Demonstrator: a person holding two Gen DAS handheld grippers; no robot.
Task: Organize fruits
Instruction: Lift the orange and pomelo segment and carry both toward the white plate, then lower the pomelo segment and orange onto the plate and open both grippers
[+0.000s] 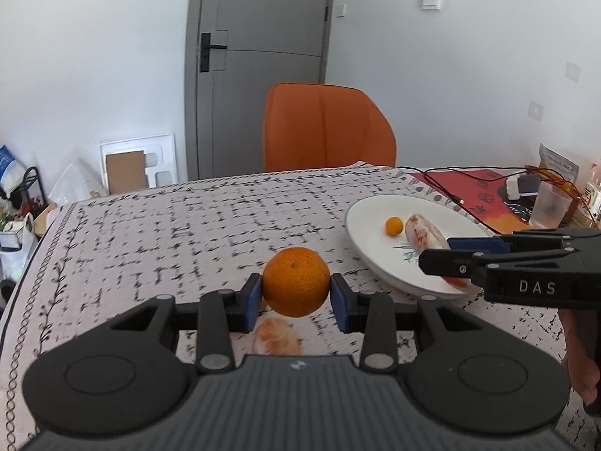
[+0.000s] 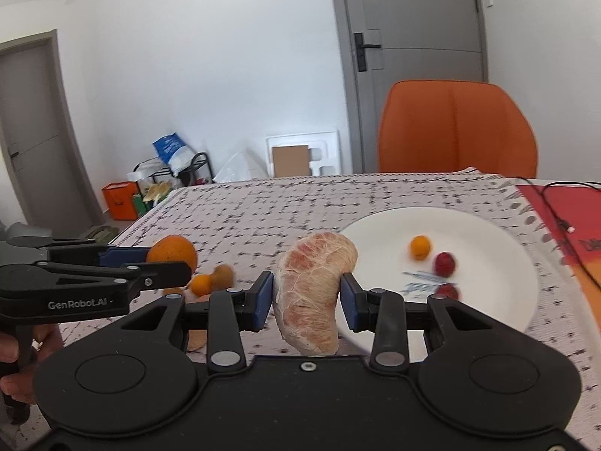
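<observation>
Both tongs loaded, fruit held above the tabletop (image 1: 150,225).
Left tongs (image 1: 296,302) pinch an orange (image 1: 296,282) beside the white plate (image 2: 488,263); right tongs (image 2: 307,302) pinch a peeled pomelo segment (image 2: 313,293) at the plate's near rim. A small orange (image 2: 420,247) lies on the plate.

An orange (image 1: 296,282) is being held between the pads of the left claw (image 1: 296,298) at lower centre of the left wrist view, above the table (image 1: 169,225). A pomelo segment (image 2: 313,293) is being gripped by the right claw (image 2: 307,302) at lower centre of the right wrist view. A plate (image 2: 488,263) is being shown right of both, with small fruits lying on it. A chair (image 1: 326,131) is being seen behind the table.
</observation>
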